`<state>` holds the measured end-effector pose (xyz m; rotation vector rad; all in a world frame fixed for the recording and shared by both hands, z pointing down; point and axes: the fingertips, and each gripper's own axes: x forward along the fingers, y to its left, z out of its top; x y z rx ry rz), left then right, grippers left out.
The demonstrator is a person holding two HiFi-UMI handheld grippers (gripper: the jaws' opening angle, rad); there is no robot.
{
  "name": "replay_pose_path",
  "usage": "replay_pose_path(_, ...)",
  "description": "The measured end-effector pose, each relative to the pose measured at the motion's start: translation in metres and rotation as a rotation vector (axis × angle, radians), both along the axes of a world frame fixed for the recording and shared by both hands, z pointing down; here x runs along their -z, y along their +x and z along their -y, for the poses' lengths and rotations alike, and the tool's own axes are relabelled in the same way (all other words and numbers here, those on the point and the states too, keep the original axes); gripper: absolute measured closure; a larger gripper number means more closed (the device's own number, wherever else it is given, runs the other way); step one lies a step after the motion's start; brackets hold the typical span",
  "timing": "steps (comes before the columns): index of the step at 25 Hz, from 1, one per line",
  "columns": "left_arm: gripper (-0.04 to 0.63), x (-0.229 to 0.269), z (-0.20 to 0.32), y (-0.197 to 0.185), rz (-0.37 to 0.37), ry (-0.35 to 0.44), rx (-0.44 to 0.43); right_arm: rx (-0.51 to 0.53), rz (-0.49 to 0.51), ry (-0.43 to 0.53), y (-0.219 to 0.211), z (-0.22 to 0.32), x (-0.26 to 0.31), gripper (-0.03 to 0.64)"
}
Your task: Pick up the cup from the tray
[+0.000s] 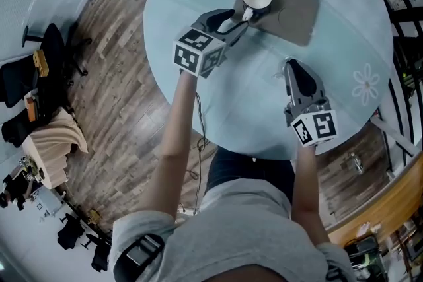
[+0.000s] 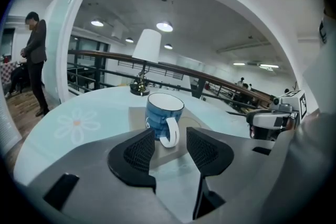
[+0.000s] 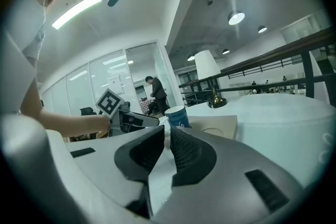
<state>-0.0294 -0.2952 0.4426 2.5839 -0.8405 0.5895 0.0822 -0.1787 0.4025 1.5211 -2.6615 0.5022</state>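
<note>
At left gripper (image 2: 170, 147): jaws spread wide, nothing gripped. Just ahead of tips: white handle (image 2: 170, 132) of blue cup (image 2: 161, 112), not yet between pads. Cup upright on tray (image 1: 294, 10), near edge facing gripper. At right gripper (image 3: 167, 152): jaws almost closed, empty, well apart from cup.
- Risk on early closure: hold on handle end only, cup tilting or slipping out.
- Risk on off-centre approach: cup nudged across tray or toppled.
</note>
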Motion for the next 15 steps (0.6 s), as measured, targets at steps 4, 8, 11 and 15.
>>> replay_pose_path(4,0.4,-0.013,0.001,0.008,-0.023,-0.061,-0.082,0.016,-0.035,-0.017,-0.001,0.006,-0.01,0.581)
replay_pose_path(8,0.4,-0.023,0.004,0.013,-0.029,-0.079,-0.139,0.022,-0.035,-0.034,-0.004,0.01,-0.017,0.581)
replay_pose_path(11,0.4,-0.023,0.002,0.021,-0.04,-0.074,-0.189,0.029,-0.036,-0.04,-0.007,0.01,-0.018,0.58)
replay_pose_path(15,0.4,-0.022,0.0,0.029,-0.068,-0.062,-0.217,0.028,-0.038,-0.044,-0.005,0.013,-0.02,0.581)
